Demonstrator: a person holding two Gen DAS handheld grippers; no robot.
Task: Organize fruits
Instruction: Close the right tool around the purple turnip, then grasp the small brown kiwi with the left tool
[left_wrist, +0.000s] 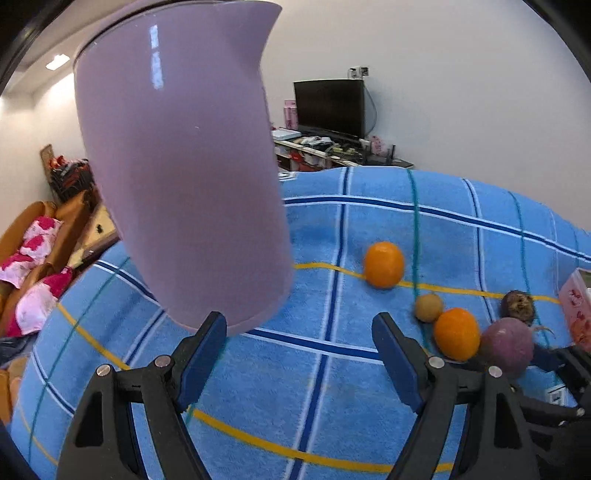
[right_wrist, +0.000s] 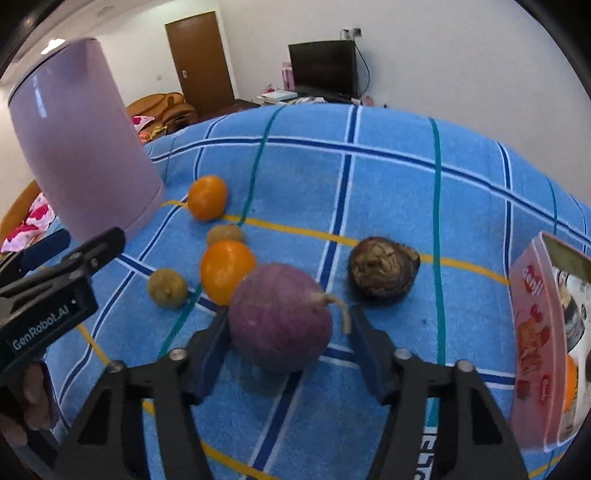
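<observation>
Purple fruit (right_wrist: 280, 321): sat on the blue cloth (right_wrist: 388, 177), right between the right gripper (right_wrist: 288, 343) jaws.
Right gripper: left pad looked like it was touching the skin, right pad just off it by the stem, so not clamped yet imo.
Left gripper (left_wrist: 299, 354): jaws wide apart, nothing in them, lilac kettle (left_wrist: 177, 158) just ahead.
Neighbours: orange (right_wrist: 225, 269) touching the purple one, brown lumpy fruit (right_wrist: 382, 269) near, two small tan ones beside the oranges.
Box (right_wrist: 535, 332): pink, at the right edge, an orange seemingly already inside.
Risk: round and smooth, so an off-centre squeeze could've popped it out and sent that orange rolling.
</observation>
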